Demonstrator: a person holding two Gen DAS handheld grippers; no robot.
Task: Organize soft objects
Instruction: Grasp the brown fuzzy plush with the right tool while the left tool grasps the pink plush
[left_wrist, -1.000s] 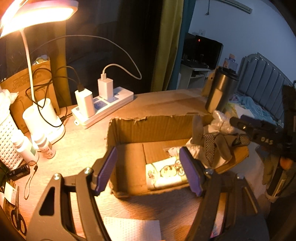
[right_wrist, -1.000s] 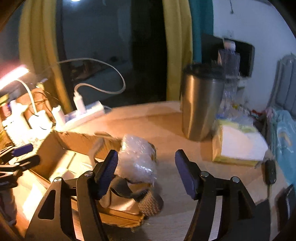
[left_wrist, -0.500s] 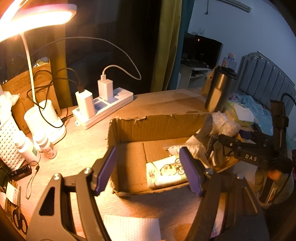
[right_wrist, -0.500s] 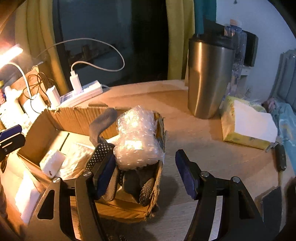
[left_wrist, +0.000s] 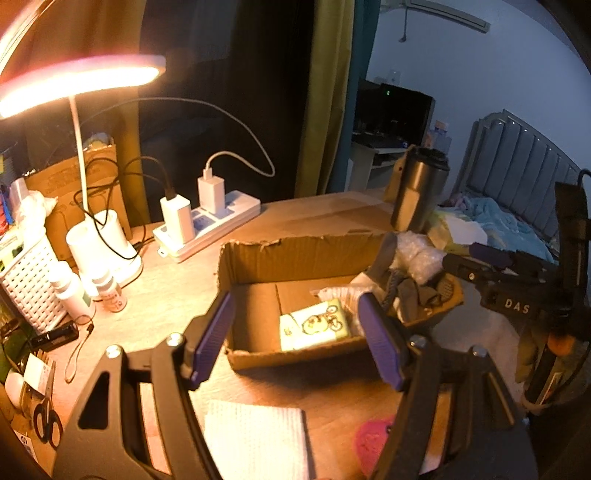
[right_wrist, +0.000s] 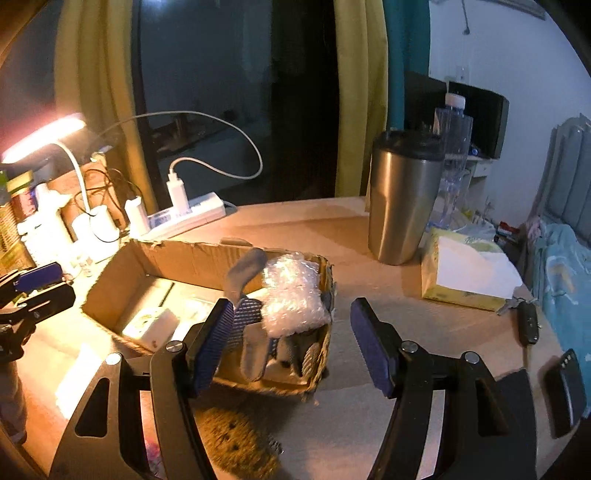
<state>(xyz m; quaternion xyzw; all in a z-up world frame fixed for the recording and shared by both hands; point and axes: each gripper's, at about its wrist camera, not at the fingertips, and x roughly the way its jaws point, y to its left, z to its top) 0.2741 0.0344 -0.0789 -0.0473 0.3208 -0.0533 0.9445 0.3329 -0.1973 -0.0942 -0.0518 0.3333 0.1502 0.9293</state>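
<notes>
Both grippers have drawn back and slightly up from the cardboard box (left_wrist: 295, 254) since a second ago, so more of the table (right_wrist: 295, 225) now shows in front of each camera. From the right wrist, the right gripper (right_wrist: 291, 343) has gone from hovering right over the bubble wrap bundle (right_wrist: 295, 291) to sitting short of the box's near corner; its jaws stand open with nothing between the pads. The left gripper (left_wrist: 299, 332) likewise hangs before the box's front wall, jaws open and empty.

Inside the box, the soft things are heaped at its right end: the bubble wrap bundle lies on top, with grey socks (right_wrist: 243, 273) and patterned fabric pieces draped around and beneath it, some hanging over the wall. A small printed pack (left_wrist: 314, 325) lies flat on the box floor, to the left of that heap.

On the table behind the box stand a steel tumbler (right_wrist: 402, 199) and a yellow tissue pack (right_wrist: 469, 273), well apart from the box. A white power strip (left_wrist: 210, 229) with chargers sits toward the lit desk lamp (left_wrist: 81, 81). A folded white paper towel (left_wrist: 258, 439) lies near the left gripper.
</notes>
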